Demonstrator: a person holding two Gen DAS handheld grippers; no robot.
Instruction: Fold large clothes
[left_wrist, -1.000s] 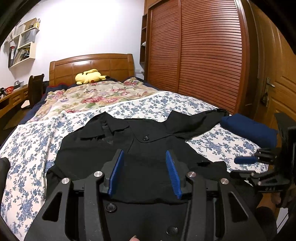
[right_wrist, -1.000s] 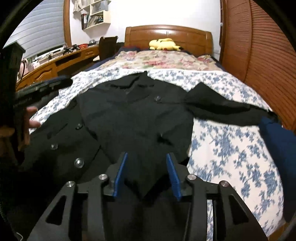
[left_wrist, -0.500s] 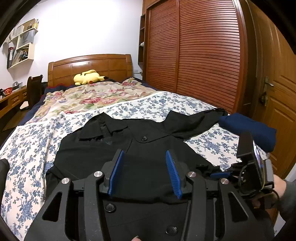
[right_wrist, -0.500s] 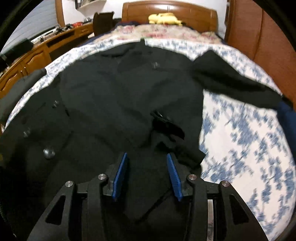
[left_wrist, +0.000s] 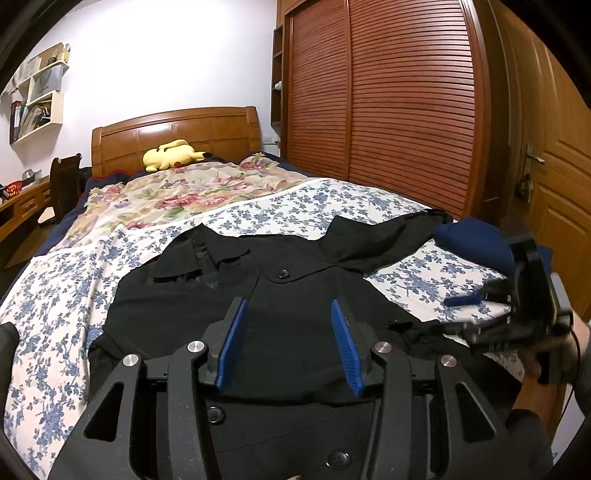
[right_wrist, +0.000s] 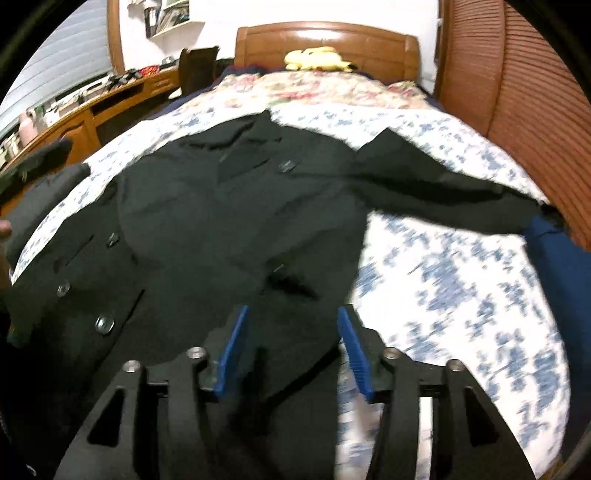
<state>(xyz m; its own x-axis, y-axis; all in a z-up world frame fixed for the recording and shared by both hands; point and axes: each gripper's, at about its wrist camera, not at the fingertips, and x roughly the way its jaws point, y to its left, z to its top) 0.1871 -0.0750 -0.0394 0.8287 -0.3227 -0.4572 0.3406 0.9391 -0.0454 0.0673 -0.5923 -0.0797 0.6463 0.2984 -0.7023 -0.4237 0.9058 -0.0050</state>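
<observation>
A large black buttoned coat (left_wrist: 280, 317) lies spread on the bed, collar toward the headboard, one sleeve (left_wrist: 384, 236) stretched to the right. It also shows in the right wrist view (right_wrist: 236, 229), with its sleeve (right_wrist: 443, 199) reaching right. My left gripper (left_wrist: 288, 339) is open and empty just above the coat's lower front. My right gripper (right_wrist: 291, 350) is open and empty over the coat's right hem edge. It also shows in the left wrist view (left_wrist: 517, 306), blurred, at the right.
The bed has a blue-flowered sheet (left_wrist: 55, 295) and a floral quilt (left_wrist: 184, 195). A folded navy garment (left_wrist: 476, 243) lies at the bed's right edge. A yellow plush toy (left_wrist: 170, 155) sits by the headboard. A wooden wardrobe (left_wrist: 388, 103) stands right, a desk (right_wrist: 92, 107) left.
My right gripper has lifted and drawn back toward the bed's right edge, so its view now takes in the whole coat again. My left gripper has barely moved. The coat lies as before.
</observation>
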